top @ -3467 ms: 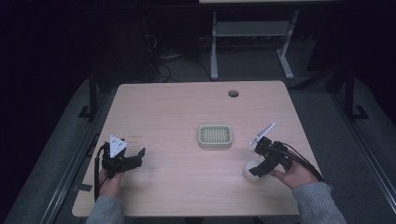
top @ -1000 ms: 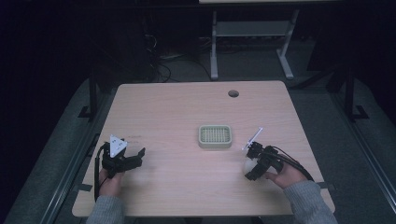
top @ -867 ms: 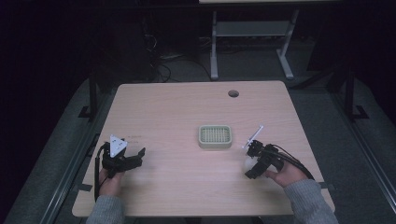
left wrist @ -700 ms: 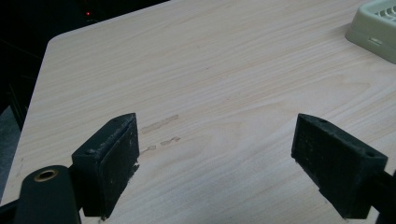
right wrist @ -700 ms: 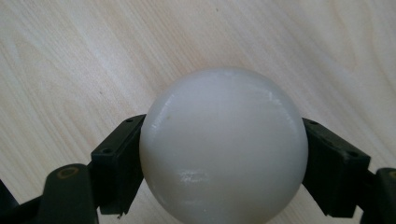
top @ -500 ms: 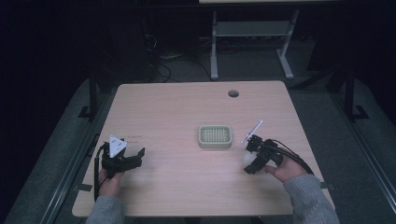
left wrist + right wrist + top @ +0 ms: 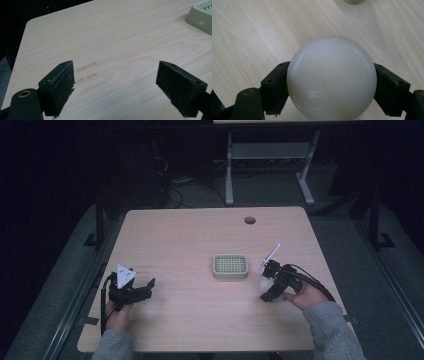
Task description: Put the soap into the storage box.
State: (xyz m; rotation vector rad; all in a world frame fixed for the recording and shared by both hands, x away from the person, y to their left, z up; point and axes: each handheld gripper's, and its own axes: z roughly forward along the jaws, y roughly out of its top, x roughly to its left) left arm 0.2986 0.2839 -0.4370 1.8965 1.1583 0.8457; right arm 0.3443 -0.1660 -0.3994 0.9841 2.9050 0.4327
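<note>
Right gripper (image 7: 266,287) has it — both black jaws are pressed against the sides of the white ball (image 7: 332,77), one on each flank, and the ball bulges out well past them in the right gripper view. From the high view the ball (image 7: 265,286) sits at the near right of the wooden table (image 7: 190,240), just beside the pale green slotted tray (image 7: 230,266), which lies a little to its left and slightly farther off. Whether the ball touches the tabletop or hangs just above it, I cannot tell. Over on the near left, the left gripper (image 7: 117,82) is spread wide over bare wood, nothing between its jaws, with a corner of the tray (image 7: 201,15) at the far right of its view.
</note>
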